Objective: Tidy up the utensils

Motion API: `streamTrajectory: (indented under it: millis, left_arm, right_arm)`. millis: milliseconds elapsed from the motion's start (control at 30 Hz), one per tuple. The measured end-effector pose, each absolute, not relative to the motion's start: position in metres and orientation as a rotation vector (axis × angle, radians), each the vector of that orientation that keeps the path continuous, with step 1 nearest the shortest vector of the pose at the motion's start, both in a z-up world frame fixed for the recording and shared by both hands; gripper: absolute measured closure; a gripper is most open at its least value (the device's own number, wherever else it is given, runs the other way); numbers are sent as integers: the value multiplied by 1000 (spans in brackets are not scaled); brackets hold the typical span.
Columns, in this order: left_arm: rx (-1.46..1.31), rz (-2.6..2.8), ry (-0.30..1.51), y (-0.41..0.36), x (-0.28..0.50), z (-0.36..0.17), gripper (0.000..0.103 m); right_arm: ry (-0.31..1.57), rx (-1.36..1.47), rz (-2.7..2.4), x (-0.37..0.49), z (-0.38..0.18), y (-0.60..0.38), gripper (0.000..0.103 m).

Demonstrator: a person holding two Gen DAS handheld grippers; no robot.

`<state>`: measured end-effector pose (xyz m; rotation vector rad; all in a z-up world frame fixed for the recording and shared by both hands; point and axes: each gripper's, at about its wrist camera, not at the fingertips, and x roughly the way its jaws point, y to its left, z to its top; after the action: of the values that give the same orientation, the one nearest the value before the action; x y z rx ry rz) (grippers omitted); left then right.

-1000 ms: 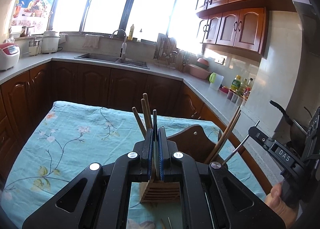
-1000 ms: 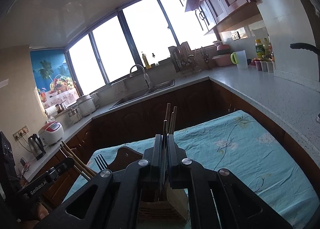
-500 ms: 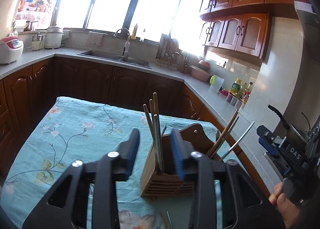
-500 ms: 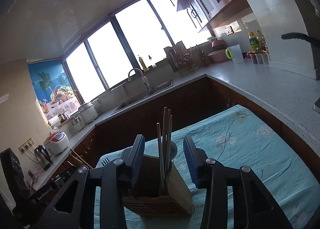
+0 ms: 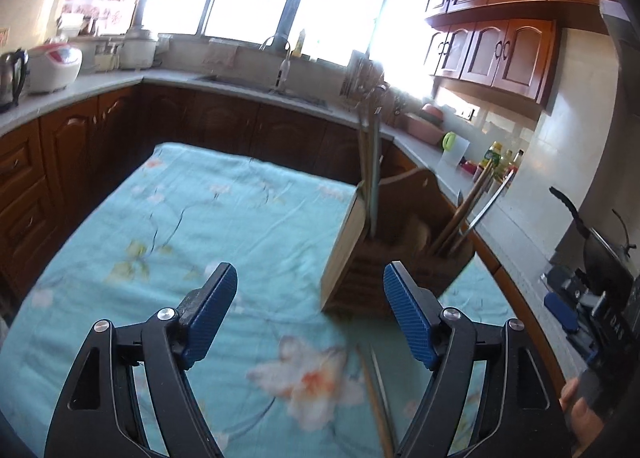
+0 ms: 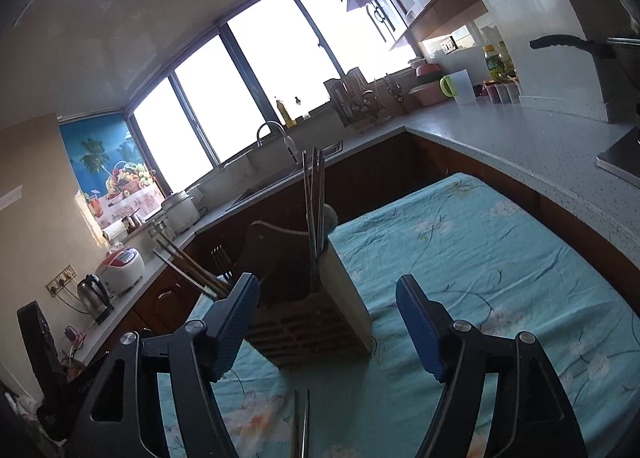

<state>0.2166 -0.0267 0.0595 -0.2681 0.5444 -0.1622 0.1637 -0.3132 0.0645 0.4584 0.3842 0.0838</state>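
A wooden utensil holder stands on the floral teal tablecloth. Upright chopsticks stand in one compartment; more chopsticks and a metal utensil lean in another, beside a fork. Loose chopsticks lie on the cloth in front of the holder. My left gripper is open and empty, in front of the holder. My right gripper is open and empty, its jaws either side of the holder's front.
Brown cabinets and a grey counter wrap around the table, with a sink, rice cooker, kettle and bottles. The right gripper's body shows at the left view's right edge.
Both grippers went from shut on upright utensils above the holder to wide open, and both have drawn back from the holder. The utensils now stand in the holder.
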Motion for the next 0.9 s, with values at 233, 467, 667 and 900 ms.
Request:
streamTrajectory:
  millis: [233, 467, 667, 900]
  left_arm:
    - [-261, -156, 564, -20, 181, 45, 26]
    - [-244, -158, 566, -19, 151, 38, 26]
    - [-224, -155, 555, -21, 130, 36, 25]
    - [-174, -165, 487, -26, 104, 52, 24]
  right_arm:
    - [435, 432, 94, 130, 38, -303, 28]
    - [435, 389, 107, 103, 34, -293, 24]
    - [428, 322, 112, 82, 30, -281, 19]
    - [378, 267, 113, 65, 44, -278, 17]
